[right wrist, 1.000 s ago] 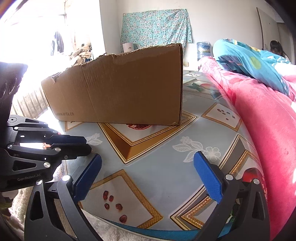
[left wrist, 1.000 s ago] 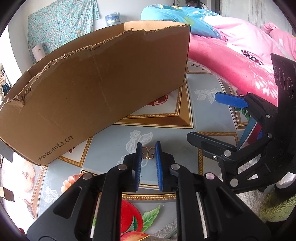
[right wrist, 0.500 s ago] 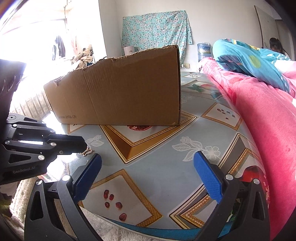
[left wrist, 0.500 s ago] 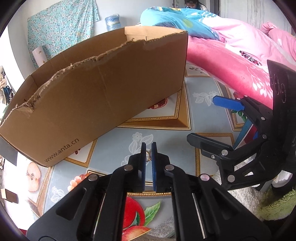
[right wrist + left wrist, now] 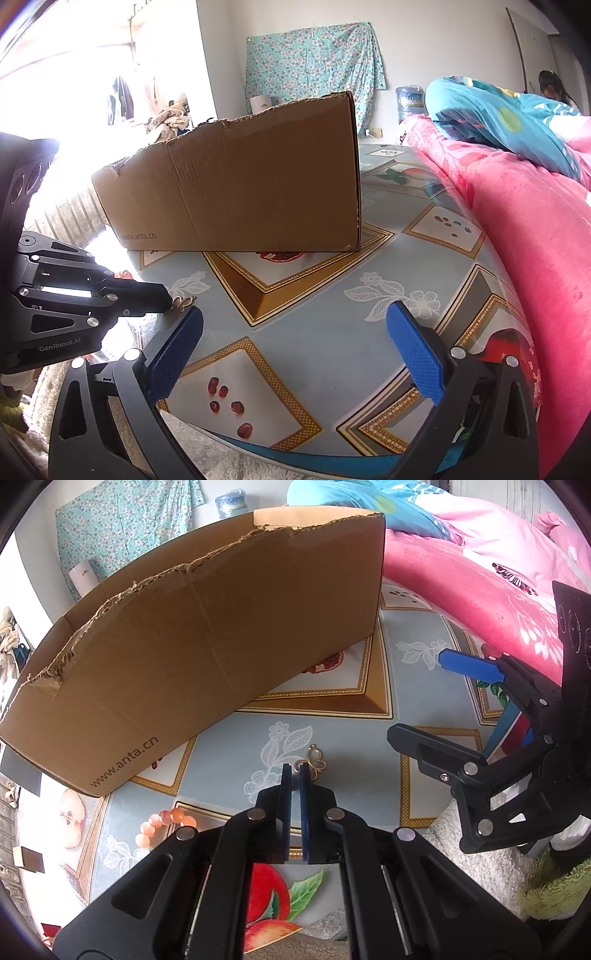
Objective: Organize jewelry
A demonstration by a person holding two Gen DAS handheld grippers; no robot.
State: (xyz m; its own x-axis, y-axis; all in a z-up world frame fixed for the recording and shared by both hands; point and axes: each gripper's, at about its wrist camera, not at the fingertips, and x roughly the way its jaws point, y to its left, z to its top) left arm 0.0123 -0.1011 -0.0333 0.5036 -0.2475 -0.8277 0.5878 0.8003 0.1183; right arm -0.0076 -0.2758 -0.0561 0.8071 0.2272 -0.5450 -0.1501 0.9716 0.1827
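Since a second ago the left gripper (image 5: 295,770) has drawn its jaws in from a loose straddle until they pinch one edge of the gold butterfly charm (image 5: 314,763); neither hand has shifted otherwise.

By size, the box (image 5: 207,635) dominates, standing on the patterned table (image 5: 369,746) with its torn rim up, its inside hidden in both views. The right gripper (image 5: 295,354) waits low at the table's near edge, fingers spread wide and holding nothing. The charm lies on the table just in front of the box, nipped at the left fingertips, most of it poking out beyond them.

Progress looks early: the charm is gripped but not lifted, and a peach bead bracelet (image 5: 159,821) also lies near the table's edge, untouched. Presumably both go in the box.

Only the left view shows the bracelet and the pads closed on the charm. The right view shows the left gripper side-on, its tip down at the tabletop.
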